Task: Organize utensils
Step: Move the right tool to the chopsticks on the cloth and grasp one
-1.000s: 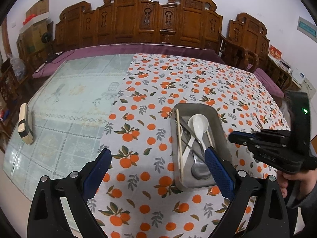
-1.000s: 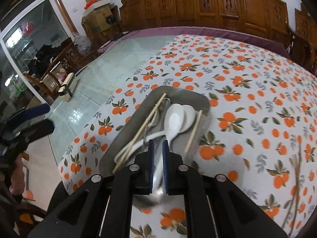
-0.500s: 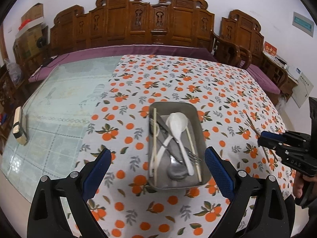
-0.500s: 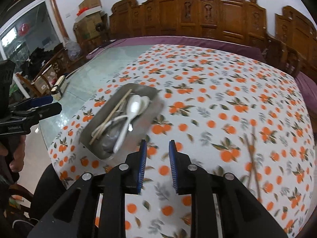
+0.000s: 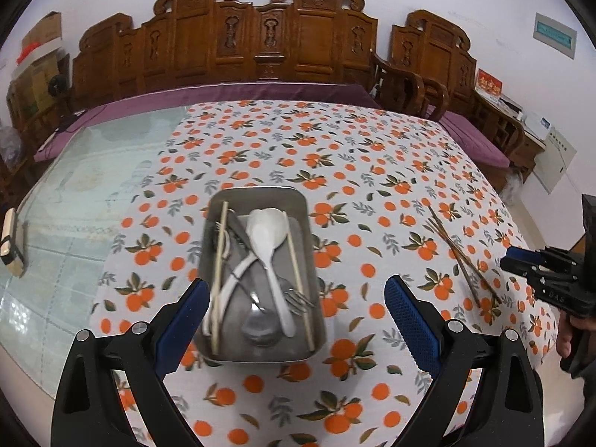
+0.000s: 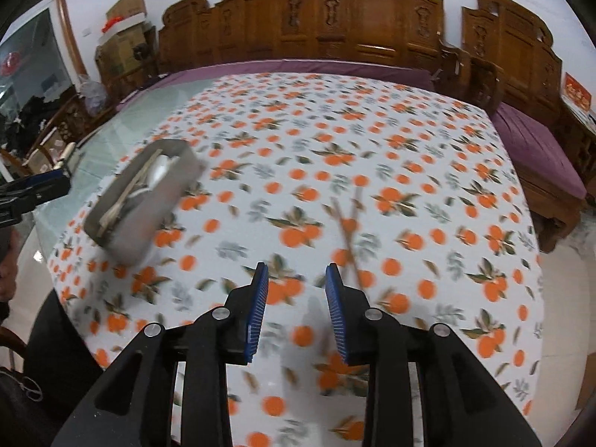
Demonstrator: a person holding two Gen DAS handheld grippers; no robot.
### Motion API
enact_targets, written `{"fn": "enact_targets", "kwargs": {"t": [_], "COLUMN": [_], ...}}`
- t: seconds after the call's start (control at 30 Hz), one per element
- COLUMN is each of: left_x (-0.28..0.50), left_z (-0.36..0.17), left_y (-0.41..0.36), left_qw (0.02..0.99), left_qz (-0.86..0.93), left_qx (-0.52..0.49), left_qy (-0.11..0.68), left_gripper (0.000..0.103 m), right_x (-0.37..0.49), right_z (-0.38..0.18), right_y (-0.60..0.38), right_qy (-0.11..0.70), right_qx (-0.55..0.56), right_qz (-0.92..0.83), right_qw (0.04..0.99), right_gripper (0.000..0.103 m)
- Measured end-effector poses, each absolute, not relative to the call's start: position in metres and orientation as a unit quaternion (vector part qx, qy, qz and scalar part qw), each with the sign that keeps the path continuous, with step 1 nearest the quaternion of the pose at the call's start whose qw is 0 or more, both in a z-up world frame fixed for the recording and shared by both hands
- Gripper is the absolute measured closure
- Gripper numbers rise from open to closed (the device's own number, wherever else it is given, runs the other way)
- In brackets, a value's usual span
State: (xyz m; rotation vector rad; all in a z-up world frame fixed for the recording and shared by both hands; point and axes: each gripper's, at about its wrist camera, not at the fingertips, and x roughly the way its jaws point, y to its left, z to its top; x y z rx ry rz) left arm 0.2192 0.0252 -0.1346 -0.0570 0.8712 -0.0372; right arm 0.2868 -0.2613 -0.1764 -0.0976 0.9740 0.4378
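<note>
Carved wooden bench (image 5: 260,48) beyond tablecloth (image 5: 372,171)

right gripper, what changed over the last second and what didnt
The right gripper left the metal tray, its jaws opening with nothing between them, and swung right toward the loose chopsticks on the tablecloth. The left gripper stayed wide open and empty. Tray, utensils and chopsticks lie as before.

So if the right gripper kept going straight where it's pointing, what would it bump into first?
Probably the orange-print tablecloth. The right gripper is open with nothing between its fingers, and only cloth shows there. The loose chopsticks lie slightly right of that line, though blur makes depth uncertain.
</note>
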Motion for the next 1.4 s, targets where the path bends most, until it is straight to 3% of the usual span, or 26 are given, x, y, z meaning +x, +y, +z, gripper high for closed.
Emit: {"fn": "enact_targets", "kwargs": {"t": [0.4, 0.43, 0.5, 0.67, 0.73, 0.8, 1.4], "left_x": [0.229, 0.23, 0.231, 0.235, 0.236, 0.237, 0.3], "left_z": [-0.156, -0.157, -0.159, -0.168, -0.171, -0.173, -0.21], "left_y": [-0.008, -0.01, -0.013, -0.019, -0.023, -0.029, -0.148], "left_qw": [0.893, 0.892, 0.891, 0.884, 0.882, 0.88, 0.872], "left_qz": [-0.031, -0.031, -0.031, -0.024, -0.021, -0.02, -0.056], "left_qx": [-0.009, -0.01, -0.01, -0.016, -0.013, -0.008, 0.039], "left_qy": [0.448, 0.45, 0.453, 0.466, 0.471, 0.475, 0.485], "left_gripper": [0.012, 0.012, 0.012, 0.012, 0.012, 0.012, 0.012], "right_x": [0.325, 0.329, 0.337, 0.349, 0.351, 0.352, 0.306], "right_z": [-0.233, -0.237, -0.246, -0.257, -0.258, -0.258, -0.204], "right_y": [-0.278, -0.277, -0.273, -0.269, -0.268, -0.267, -0.33], "right_qy": [0.514, 0.52, 0.536, 0.546, 0.543, 0.542, 0.491], "right_qx": [-0.074, -0.077, -0.087, -0.108, -0.118, -0.127, -0.083], "right_qz": [0.204, 0.208, 0.215, 0.226, 0.236, 0.236, 0.228], "right_qw": [0.83, 0.825, 0.812, 0.799, 0.797, 0.796, 0.836], "right_gripper": [0.069, 0.071, 0.089, 0.089, 0.089, 0.097, 0.097]}}
